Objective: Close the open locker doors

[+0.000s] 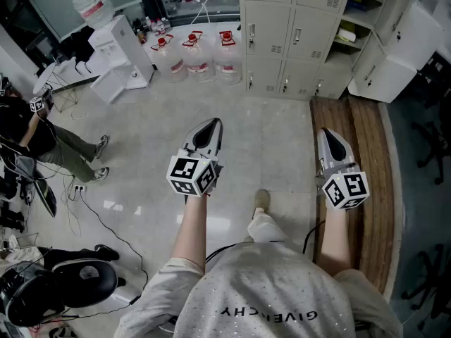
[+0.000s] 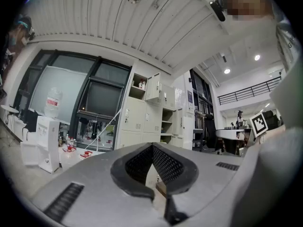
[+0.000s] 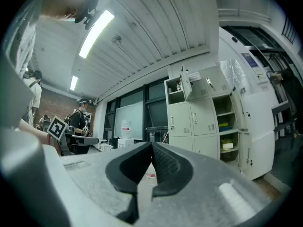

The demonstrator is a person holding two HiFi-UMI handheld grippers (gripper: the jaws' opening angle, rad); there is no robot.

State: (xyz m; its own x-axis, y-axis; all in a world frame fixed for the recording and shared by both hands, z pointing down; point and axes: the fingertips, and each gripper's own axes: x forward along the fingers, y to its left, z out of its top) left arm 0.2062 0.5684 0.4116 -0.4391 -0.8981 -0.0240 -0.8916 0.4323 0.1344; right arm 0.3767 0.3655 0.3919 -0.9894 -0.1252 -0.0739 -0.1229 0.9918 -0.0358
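Pale polished floor tiles (image 1: pixel 141 118) run from me to the bank of light grey metal lockers (image 1: pixel 296 34) against the far wall, well apart from both tools. At its right end several compartments stand open, their white doors (image 1: pixel 398 51) swung outward, and one upper door (image 3: pixel 185 83) hangs ajar. My left gripper (image 1: pixel 209 127) is clenched with nothing between its jaws. My right gripper (image 1: pixel 328 134), near the brown wooden strip (image 1: pixel 370 153), is clamped together too, empty

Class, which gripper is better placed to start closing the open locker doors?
Right, probably: the right gripper sits on the side of the open locker doors, the left gripper farther from them. Both stand well short, jaws shut.
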